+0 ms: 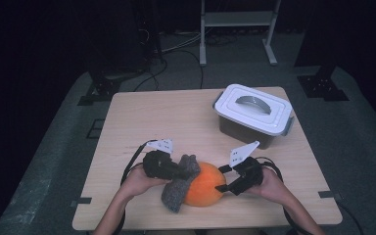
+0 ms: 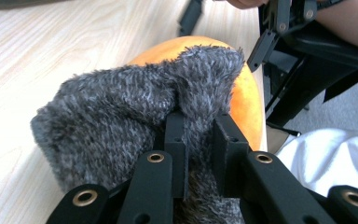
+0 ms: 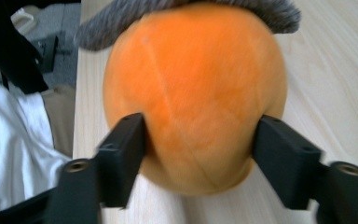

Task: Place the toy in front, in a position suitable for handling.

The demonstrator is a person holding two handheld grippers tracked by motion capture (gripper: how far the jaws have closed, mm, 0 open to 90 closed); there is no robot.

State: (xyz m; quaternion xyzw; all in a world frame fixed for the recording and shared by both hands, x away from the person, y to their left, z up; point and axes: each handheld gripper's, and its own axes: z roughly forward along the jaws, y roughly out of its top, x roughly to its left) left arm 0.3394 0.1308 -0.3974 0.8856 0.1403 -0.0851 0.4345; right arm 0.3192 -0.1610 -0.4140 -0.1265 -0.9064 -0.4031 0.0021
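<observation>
A round orange plush ball (image 1: 204, 188) lies near the table's front edge, also seen close in the right gripper view (image 3: 196, 79). A grey fuzzy knitted cloth (image 1: 176, 193) drapes over its left side and top (image 2: 107, 116). My left gripper (image 1: 183, 172) is shut on a fold of that cloth, with the fabric pinched between the jaws (image 2: 198, 123). From the right, my right gripper (image 1: 221, 178) has its jaws spread wide on either side of the ball's near end (image 3: 200, 135). The pads sit right at the ball's sides and no dent shows in it.
A white lidded plastic box (image 1: 252, 115) with a grey handle stands at the back right of the wooden table (image 1: 152, 117). Bare wood lies between the box and the ball. The person's forearms come in over the front edge.
</observation>
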